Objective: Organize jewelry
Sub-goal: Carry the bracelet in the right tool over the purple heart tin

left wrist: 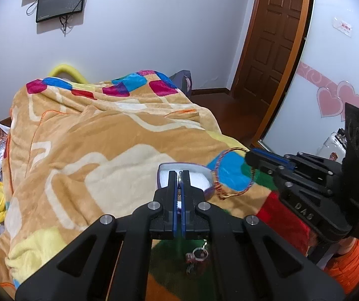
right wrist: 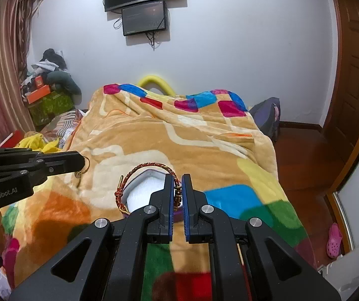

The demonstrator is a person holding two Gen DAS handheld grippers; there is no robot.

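Observation:
A small purple jewelry box with white lining lies open on the blanket-covered bed; it also shows in the right wrist view. My left gripper is shut on a thin metal ring, held above the box; the ring with its hanging charm shows in the right wrist view. My right gripper is shut on a braided red-and-gold bracelet, holding it over the box. The bracelet also shows in the left wrist view, with the right gripper at its far side.
A tan patchwork blanket covers the bed. More small jewelry lies on the blanket under my left gripper. A clutter pile stands at the far left, a wooden door and dark floor to the right.

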